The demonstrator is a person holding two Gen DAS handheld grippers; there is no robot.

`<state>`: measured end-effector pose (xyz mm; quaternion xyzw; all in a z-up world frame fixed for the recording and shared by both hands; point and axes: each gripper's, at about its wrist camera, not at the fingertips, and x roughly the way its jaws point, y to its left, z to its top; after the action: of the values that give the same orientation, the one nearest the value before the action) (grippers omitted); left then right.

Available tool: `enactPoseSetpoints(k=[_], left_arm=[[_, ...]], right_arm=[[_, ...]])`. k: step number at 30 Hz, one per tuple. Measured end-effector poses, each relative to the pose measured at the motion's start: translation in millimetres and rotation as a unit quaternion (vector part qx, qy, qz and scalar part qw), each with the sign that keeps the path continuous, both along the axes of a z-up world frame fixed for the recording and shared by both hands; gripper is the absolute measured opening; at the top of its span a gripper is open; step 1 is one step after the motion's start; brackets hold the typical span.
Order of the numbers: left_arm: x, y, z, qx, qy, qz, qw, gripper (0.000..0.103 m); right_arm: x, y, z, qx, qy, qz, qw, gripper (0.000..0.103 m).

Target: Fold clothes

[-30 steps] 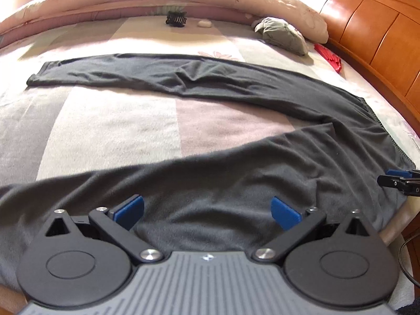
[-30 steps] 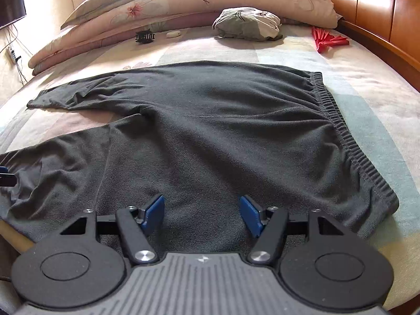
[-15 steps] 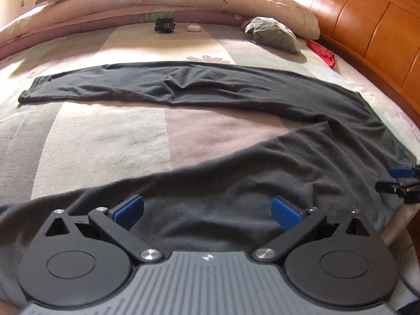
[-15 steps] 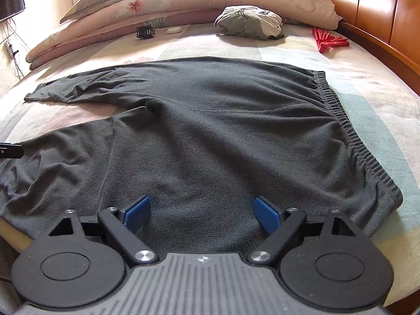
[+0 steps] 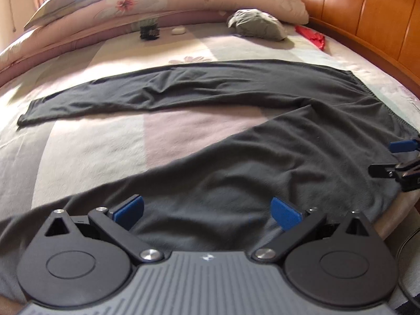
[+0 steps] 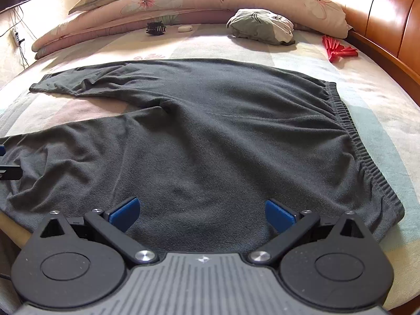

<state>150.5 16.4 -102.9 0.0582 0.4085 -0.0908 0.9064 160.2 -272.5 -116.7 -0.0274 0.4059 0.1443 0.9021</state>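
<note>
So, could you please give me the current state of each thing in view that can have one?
dark trousers: spread flat on the bed, legs apart, unfolded.
left gripper: open, nothing between its pads.
right gripper: jaws have just been opening, now wide, nothing gripped.
grey-green garment: bunched up near the pillows.
red fan: lying partly open.

Both your wrist views look down across the bed [image 5: 105,152], close over the shared dark trousers [image 6: 223,144].

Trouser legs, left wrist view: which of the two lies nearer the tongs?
The near leg, running across the bed's front edge right under the open left tongs. The far leg stretches toward the pillows, with bare bedspread between them.
</note>
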Motion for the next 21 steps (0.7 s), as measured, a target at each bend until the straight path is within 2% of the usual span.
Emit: enactPoseSetpoints(k=[3,7,12,18,21], left_arm=[[0,-18,-6,0.007,0.000,-0.019,0.9998,0.102],[-2,-22,-23,-0.005,0.037,-0.019,0.9991,0.102],[-2,-20,-15,-0.010,0.026,-0.016,0.9995,0.102],[4,-19,-7,-0.011,0.020,-0.003,0.9997,0.102],[6,-20,-6,-0.016,0.021,-0.003,0.9997,0.102]], right_arm=[[-1,1,-8,-0.023,0.015,0.002,1.000,0.103],[-8,-10,-8,-0.012,0.014,0.000,1.000,0.103],[-7,-19,2,-0.009,0.017,0.002,1.000,0.103],[24,-33,32,0.040,-0.014,0.008,0.999,0.103],[58,-41,50,0.069,-0.035,0.017,0.997,0.103]])
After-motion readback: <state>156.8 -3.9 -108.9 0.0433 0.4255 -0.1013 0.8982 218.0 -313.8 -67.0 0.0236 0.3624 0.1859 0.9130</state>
